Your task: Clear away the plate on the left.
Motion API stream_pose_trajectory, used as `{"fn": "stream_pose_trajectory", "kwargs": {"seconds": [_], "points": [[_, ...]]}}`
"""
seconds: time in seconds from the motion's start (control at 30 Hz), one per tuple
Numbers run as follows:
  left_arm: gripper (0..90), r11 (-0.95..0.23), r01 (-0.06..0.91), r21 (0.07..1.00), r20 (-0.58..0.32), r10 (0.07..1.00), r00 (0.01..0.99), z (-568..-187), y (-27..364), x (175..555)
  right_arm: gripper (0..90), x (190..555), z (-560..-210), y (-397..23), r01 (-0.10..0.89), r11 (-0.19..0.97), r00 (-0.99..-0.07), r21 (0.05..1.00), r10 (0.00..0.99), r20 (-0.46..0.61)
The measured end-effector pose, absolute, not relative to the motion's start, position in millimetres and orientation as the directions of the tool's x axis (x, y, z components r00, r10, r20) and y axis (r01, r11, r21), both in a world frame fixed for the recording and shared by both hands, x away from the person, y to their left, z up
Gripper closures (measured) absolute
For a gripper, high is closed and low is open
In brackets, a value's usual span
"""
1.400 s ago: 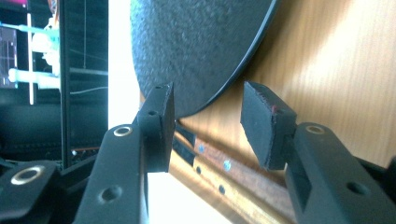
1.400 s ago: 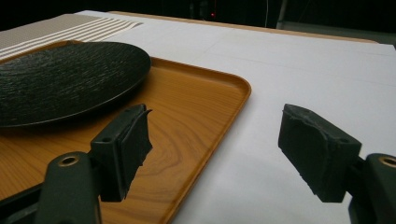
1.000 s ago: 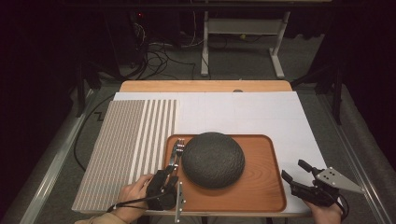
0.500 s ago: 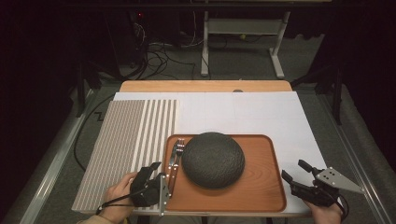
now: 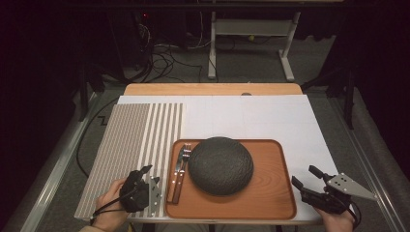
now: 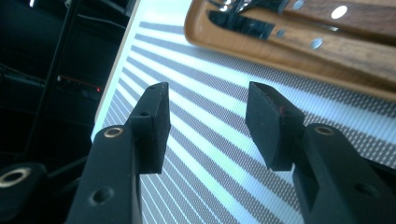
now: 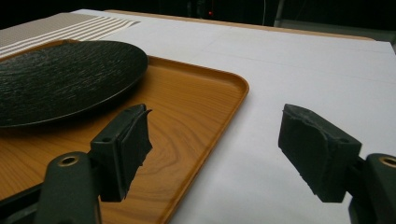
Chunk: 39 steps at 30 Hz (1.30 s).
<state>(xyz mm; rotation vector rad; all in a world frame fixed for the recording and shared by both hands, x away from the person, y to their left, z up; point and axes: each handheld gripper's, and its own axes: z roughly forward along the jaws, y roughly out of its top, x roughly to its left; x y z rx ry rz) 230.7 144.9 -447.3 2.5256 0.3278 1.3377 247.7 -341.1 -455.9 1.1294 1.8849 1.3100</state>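
The wooden-handled knife and fork (image 5: 179, 170), stiff, light and best pinched by their handles, lie at the brown wooden tray's (image 5: 270, 203) left edge beside the left tool (image 5: 143, 176), whose jaws, just opening, are empty.

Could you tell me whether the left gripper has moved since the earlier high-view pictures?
Yes. The left gripper has shifted left, off the tray and onto the striped mat, its empty jaws just opening.

White sheet (image 5: 270, 116) is the landmark. Striped placemat (image 5: 128, 145) lies flat along its left edge, touching. Bare wooden tabletop (image 5: 212, 89) shows as a strip just beyond its far edge. Tangled cables (image 5: 159, 58) and a white metal frame (image 5: 251, 29) sit well beyond, on the grey floor (image 5: 251, 67).
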Motion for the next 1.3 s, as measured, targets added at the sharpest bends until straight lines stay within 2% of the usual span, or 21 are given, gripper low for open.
{"fn": "stream_pose_trajectory", "kwargs": {"seconds": [0.43,0.67,0.73,0.87,1.2,1.3], "points": [[47.1,-0.896,0.166,0.413,0.718,0.432,0.545,-447,175,235,25.3,248,-456,-341,0.319,0.160,-0.474,0.934,0.881,0.011],[47.1,-0.845,0.221,0.487,0.661,0.522,0.538,-449,191,237,25.3,248,-456,-341,0.318,0.159,-0.474,0.935,0.881,0.012],[42.5,-0.828,0.230,0.511,0.644,0.546,0.536,-449,195,238,25.3,248,-456,-341,0.318,0.159,-0.474,0.935,0.881,0.012],[42.5,-0.798,0.255,0.546,0.605,0.586,0.538,-449,204,239,25.3,248,-456,-341,0.318,0.158,-0.473,0.935,0.881,0.012],[42.4,-0.628,0.352,0.694,0.401,0.743,0.536,-444,236,245,25.3,248,-456,-341,0.321,0.155,-0.472,0.934,0.881,0.016],[39.6,-0.571,0.370,0.733,0.334,0.776,0.535,-444,246,247,25.3,248,-456,-342,0.322,0.154,-0.470,0.934,0.882,0.017]]}}
